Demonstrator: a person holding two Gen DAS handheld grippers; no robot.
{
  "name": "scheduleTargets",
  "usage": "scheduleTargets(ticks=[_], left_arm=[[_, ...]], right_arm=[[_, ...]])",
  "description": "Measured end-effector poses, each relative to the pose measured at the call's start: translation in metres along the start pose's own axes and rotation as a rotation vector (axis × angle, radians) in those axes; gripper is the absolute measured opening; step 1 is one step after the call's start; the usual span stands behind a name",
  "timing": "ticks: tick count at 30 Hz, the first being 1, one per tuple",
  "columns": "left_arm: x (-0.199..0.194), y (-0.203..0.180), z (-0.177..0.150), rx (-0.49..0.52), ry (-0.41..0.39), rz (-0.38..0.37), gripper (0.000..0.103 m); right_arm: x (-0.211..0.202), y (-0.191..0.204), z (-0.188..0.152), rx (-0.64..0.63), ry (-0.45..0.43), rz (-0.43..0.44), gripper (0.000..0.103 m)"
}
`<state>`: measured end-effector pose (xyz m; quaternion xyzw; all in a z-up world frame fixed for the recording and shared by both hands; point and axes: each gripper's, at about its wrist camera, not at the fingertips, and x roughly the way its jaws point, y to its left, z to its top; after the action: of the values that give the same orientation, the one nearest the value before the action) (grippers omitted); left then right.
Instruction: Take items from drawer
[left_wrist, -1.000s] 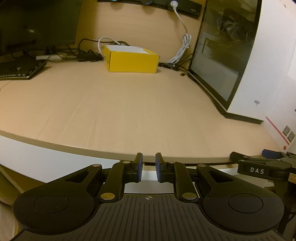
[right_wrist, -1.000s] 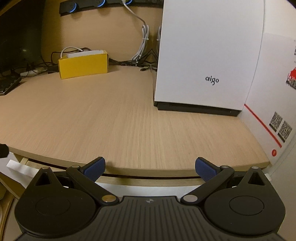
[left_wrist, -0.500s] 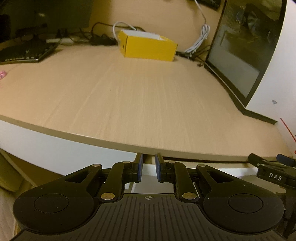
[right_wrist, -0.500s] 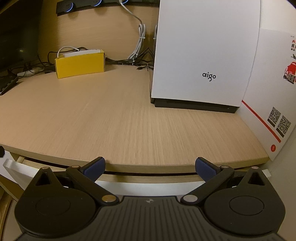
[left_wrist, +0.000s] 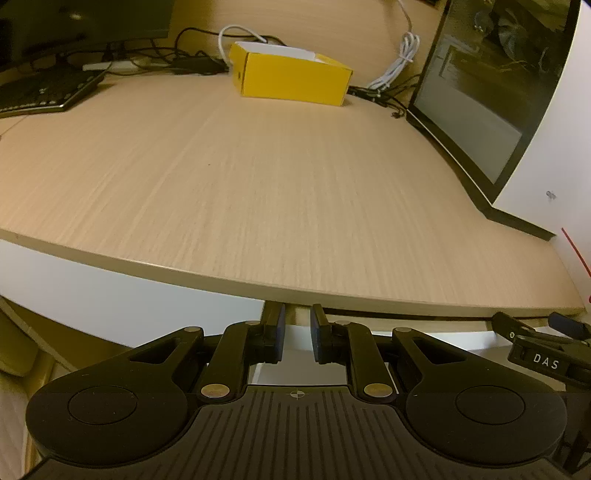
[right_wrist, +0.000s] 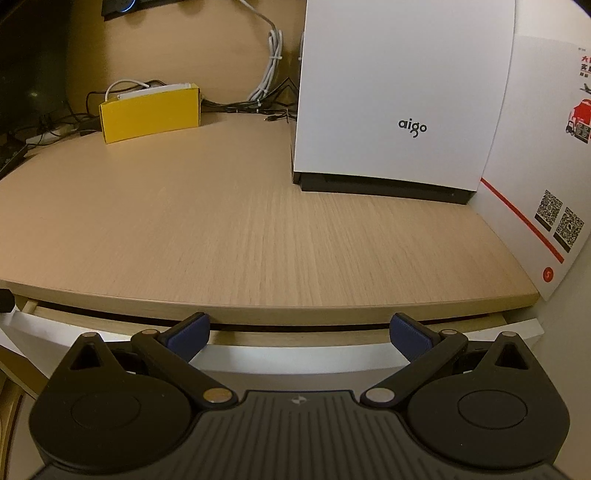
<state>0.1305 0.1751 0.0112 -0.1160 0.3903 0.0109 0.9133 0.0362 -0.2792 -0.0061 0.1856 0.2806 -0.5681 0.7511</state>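
Drawer (right_wrist: 295, 360) front shows as a white band in the lower middle of the right wrist view, just under the desk (right_wrist: 258, 221) edge, slightly pulled out. Its inside is hidden, so no items are visible.

Left gripper (left_wrist: 297, 334), low in its frame, has its jaws narrow, with a small gap around the drawer's top edge; probably it grips there to pull, though I cannot tell if the pads touch. Right gripper (right_wrist: 299, 332) has its jaws wide apart and empty, likely ready to reach inside.

Farther up stand a yellow box (left_wrist: 291, 79) and a white computer case (right_wrist: 399, 92).
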Motion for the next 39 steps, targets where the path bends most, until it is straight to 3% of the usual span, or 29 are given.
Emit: scheduleTargets(ticks=[5,15,18,21,26,30,39], left_arm=[[0.002,-0.003,0.001,0.018,0.010,0.009,0.016],[-0.004,-0.017,-0.007,0.150,0.043,0.029,0.016],[-0.011,-0.015,-0.008,0.121,0.057,-0.014,0.017],[-0.015,-0.028,-0.009,0.159,0.056,-0.084,0.017],[0.000,-0.054,-0.006,0.236,0.116,-0.215,0.017],[0.010,-0.072,-0.005,0.340,0.137,-0.258,0.017],[0.033,-0.082,0.004,0.395,0.199,-0.320,0.019]], right_arm=[[0.005,-0.007,0.003,0.051,0.049,0.034,0.103],[0.003,0.002,0.000,0.046,0.073,-0.008,0.103],[0.001,0.002,0.000,0.037,0.090,-0.003,0.103],[0.002,-0.002,0.001,0.036,0.112,0.026,0.103],[0.001,-0.009,-0.001,0.010,0.105,-0.065,0.103],[0.009,-0.022,0.003,0.072,0.141,-0.074,0.103],[0.010,-0.020,0.007,0.095,0.191,-0.083,0.103]])
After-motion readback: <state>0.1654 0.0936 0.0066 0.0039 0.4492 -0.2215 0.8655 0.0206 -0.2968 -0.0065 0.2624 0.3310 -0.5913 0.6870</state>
